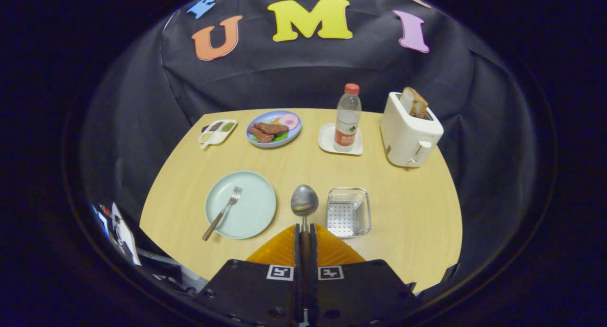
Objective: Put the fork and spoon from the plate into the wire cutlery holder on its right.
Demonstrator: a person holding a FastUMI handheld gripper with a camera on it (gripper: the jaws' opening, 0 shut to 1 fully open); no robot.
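Observation:
My gripper is shut on the handle of a metal spoon, whose bowl sticks out ahead of the orange fingers, held above the table. A pale green plate lies to the left of the fingers. On it rests a fork with a wooden handle that reaches over the plate's near rim. The wire cutlery holder, a small metal basket with a perforated floor, stands just right of the spoon's bowl and looks empty.
At the table's far side stand a white toaster with bread, a water bottle on a white coaster, a blue plate of food and a small divided sauce dish. The wooden table ends just below the gripper.

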